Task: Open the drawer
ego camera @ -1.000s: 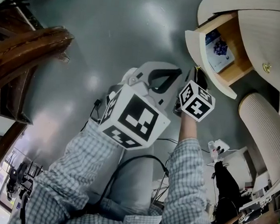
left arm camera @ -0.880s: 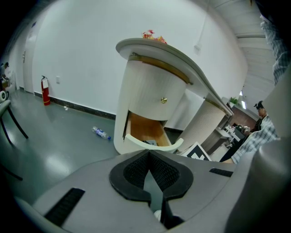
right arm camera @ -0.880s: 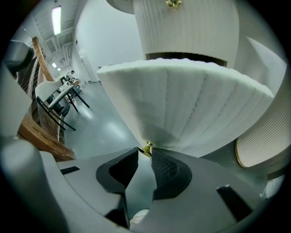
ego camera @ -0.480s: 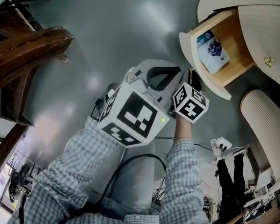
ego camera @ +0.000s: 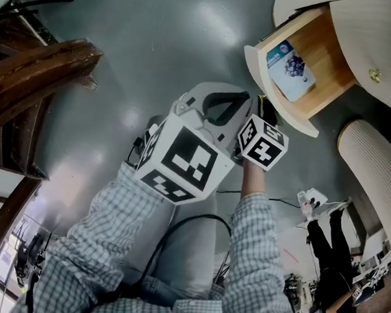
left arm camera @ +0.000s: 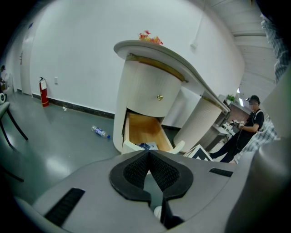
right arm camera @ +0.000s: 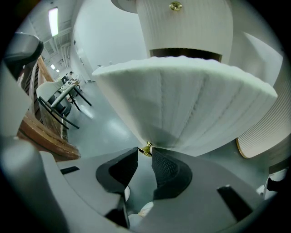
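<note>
The curved white cabinet's lower drawer (ego camera: 261, 64) stands pulled out, its wooden inside (left arm camera: 143, 129) showing a blue-and-white packet (ego camera: 291, 68) lying flat. My right gripper (ego camera: 263, 108) is at the drawer's ribbed front panel (right arm camera: 191, 100), shut on the small brass knob (right arm camera: 145, 149) pinched at its fingertips (right arm camera: 164, 166). My left gripper (ego camera: 215, 107) hangs beside it, a little back from the drawer. In the left gripper view that left gripper (left arm camera: 148, 155) is shut with nothing in it. A second brass knob (right arm camera: 175, 6) sits on the shut drawer above.
A ribbed white column (ego camera: 373, 173) stands right of the cabinet. Dark wooden furniture (ego camera: 39, 68) lies at the left. A plastic bottle (left arm camera: 100, 132) lies on the grey floor and a fire extinguisher (left arm camera: 43, 91) stands by the wall. A person (left arm camera: 249, 127) stands at a desk to the right.
The drawer has slid further out of the cabinet with my right gripper on its knob, and more of the packet shows. The left gripper has hardly moved.
</note>
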{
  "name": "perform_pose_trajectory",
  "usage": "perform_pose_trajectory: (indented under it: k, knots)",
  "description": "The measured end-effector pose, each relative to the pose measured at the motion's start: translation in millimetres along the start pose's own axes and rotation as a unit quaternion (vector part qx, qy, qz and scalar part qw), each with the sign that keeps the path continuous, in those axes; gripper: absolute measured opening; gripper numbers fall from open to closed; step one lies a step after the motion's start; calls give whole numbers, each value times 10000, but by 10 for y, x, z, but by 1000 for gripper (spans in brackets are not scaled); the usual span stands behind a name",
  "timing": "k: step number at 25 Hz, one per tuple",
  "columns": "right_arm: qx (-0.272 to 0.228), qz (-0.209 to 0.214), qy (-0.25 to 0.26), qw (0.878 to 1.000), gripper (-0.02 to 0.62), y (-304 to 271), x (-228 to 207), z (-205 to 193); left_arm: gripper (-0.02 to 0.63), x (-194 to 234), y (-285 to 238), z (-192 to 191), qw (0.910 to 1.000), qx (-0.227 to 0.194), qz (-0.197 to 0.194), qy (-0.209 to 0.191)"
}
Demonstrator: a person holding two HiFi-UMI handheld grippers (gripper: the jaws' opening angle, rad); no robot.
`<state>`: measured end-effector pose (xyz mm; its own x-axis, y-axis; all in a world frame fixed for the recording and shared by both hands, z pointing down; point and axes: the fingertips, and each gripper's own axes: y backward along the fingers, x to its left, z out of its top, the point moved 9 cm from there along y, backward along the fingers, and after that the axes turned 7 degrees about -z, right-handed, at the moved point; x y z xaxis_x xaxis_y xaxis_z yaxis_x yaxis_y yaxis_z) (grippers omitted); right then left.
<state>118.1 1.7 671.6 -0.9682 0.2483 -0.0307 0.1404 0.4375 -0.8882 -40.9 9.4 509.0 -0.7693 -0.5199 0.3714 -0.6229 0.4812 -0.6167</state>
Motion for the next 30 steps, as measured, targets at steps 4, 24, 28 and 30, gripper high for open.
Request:
perform_pose_trajectory:
  k: [4, 24, 28, 30]
  knots:
    - [25, 83, -47, 10000, 86, 7, 4, -14, 5, -37, 4, -21, 10000, 38, -21, -12]
    - [-501, 157, -183, 9985, 11, 902, -146, 113, 5, -451, 266, 300, 9972, 312, -275, -627]
    - [-641, 141, -376, 9971, 11, 1190, -206, 181, 5, -553, 407, 382, 9960, 399, -303, -744]
    - [-716, 146, -426, 9964, 9, 1340, -209, 218, 5, -602, 492, 434, 9956, 435, -290, -781]
